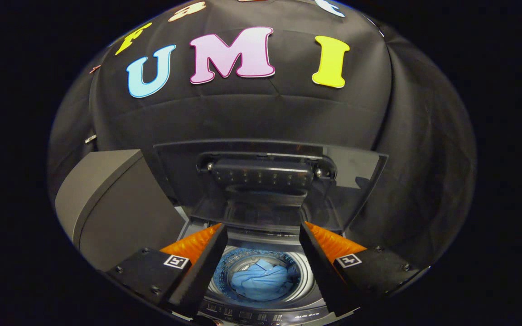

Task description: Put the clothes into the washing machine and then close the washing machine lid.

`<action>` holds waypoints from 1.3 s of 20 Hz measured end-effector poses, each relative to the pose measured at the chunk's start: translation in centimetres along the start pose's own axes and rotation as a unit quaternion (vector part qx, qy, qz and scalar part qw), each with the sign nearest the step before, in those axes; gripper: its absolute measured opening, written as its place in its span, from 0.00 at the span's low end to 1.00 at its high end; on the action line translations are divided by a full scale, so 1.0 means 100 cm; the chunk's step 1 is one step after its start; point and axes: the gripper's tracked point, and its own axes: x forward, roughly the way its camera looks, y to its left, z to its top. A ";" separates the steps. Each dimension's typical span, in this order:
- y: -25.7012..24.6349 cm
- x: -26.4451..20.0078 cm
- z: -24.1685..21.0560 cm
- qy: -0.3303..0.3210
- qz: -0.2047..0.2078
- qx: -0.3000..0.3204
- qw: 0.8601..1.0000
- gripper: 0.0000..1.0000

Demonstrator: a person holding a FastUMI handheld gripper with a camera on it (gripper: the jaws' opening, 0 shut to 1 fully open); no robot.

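Clothes (pixel 261 281) lie in the drum; gripper (pixel 263 235) spread wide, empty; raised lid (pixel 270 181) needs closing next.

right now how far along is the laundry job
Done: the blue clothes lie in the drum. In hand: nothing; the gripper is open and empty above the drum. Left: the lid stands upright beyond the fingers and needs closing.

Small pale lettering on washing machine control panel (pixel 261 315), too small to read. Square black-and-white marker tags (pixel 177 261) on gripper finger mounts, no legible characters.
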 end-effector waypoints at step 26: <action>0.011 0.058 0.110 -0.078 0.008 0.016 0.997 1.00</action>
